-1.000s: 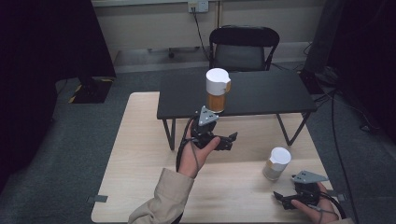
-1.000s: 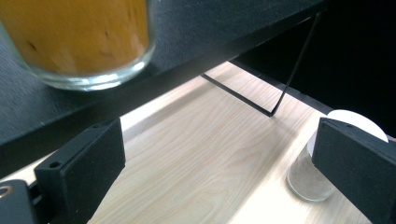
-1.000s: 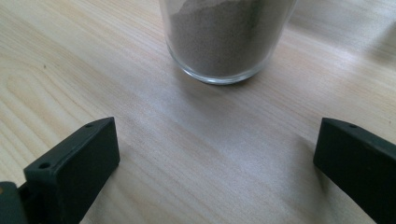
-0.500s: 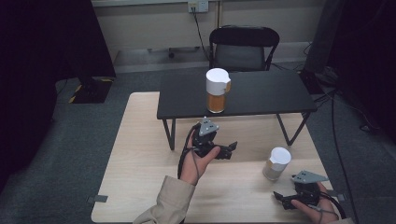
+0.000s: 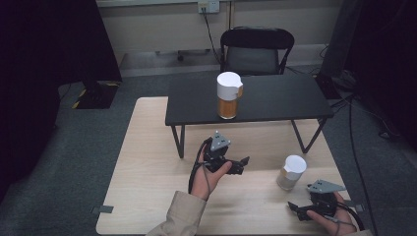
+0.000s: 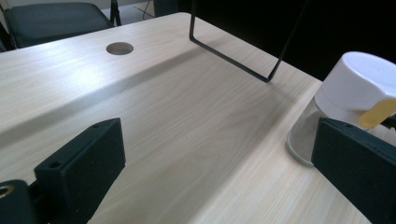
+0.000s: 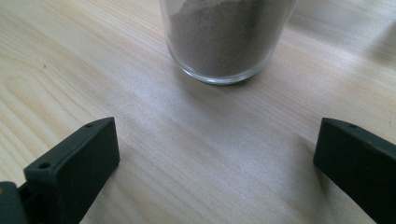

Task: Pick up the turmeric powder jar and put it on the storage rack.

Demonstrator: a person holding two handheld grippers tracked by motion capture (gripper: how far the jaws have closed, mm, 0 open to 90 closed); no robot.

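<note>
**Both tools open, closing in on the near jar**

I take the near jar (image 5: 291, 172) as my landmark: a glass jar with a white cap, standing upright on the desk (image 5: 147, 162), holding a brownish powder that I see through the glass in the right gripper view (image 7: 226, 37). It stands free, nothing touching it.

My right tool (image 5: 301, 209) sits low on the desk just in front of the jar, jaws spread wide and gripping nothing. I keep it that low, I judge, so the jaws meet the glass body rather than the cap.

My left tool (image 5: 241, 164) hangs to the left of the jar, turned toward it, also wide open and empty. In the left gripper view the jar (image 6: 348, 100) stands near its right jaw, with a yellow tab on the cap. I hold it off to the side, probably to leave room for the right tool, or to take the cap afterwards.

Beyond the jar, a second jar (image 5: 229, 96) stands on a small black table (image 5: 275, 101), well apart.
</note>
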